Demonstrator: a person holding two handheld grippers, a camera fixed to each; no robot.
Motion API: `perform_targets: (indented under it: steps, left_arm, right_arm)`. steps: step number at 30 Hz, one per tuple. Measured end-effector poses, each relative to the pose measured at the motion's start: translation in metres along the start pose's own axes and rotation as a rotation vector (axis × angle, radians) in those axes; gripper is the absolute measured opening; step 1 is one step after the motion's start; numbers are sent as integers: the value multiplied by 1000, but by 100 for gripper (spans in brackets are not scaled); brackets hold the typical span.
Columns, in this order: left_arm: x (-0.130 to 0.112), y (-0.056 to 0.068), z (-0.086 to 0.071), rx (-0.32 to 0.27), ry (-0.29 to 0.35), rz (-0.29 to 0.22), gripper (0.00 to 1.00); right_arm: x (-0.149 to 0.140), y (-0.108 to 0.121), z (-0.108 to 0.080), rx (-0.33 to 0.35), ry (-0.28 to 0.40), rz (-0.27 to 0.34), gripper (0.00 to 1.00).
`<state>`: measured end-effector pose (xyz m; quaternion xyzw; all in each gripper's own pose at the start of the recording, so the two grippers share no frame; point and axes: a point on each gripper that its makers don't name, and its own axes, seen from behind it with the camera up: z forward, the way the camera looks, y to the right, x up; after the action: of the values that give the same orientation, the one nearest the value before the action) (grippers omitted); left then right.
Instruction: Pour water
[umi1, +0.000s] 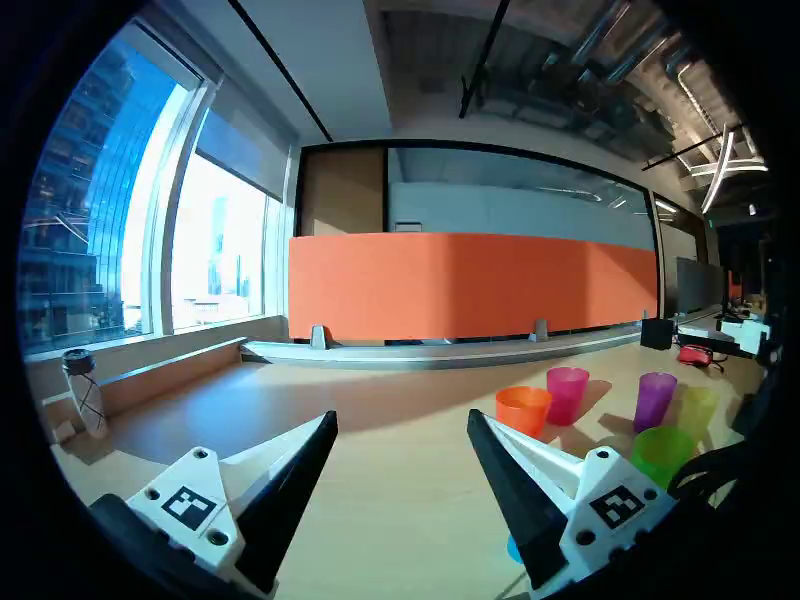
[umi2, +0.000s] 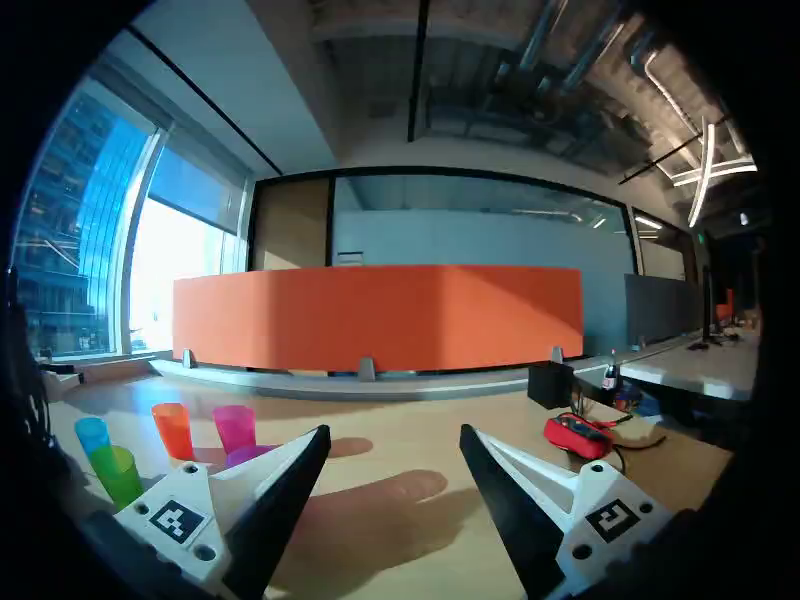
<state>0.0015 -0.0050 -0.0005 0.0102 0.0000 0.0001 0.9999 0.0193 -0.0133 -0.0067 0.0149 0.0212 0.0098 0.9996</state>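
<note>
Left gripper (umi1: 401, 414) and right gripper (umi2: 394, 428), both spread wide, level over the wooden table (umi1: 400, 520), coloured cups (umi1: 566, 392) ahead

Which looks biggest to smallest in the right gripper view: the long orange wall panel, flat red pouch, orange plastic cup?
Largest: the long orange wall panel.
Next: the flat red pouch and the orange plastic cup look about alike, so no ranking between them.

Six plastic cups (umi1: 523, 408) — one red pouch (umi2: 577, 436), one black box (umi2: 550, 385), one orange partition (umi1: 470, 285)
</note>
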Motion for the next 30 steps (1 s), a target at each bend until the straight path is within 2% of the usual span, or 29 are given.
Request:
perform_targets:
  steps: [12, 30]
  left_arm:
    - [0, 0, 0, 0, 0, 0, 96]
    - [0, 0, 0, 0, 0, 0, 96]
  right_arm:
    - [-17, 3, 3, -12, -43, -24, 100]
    - [-17, 5, 4, 1, -41, -20, 100]
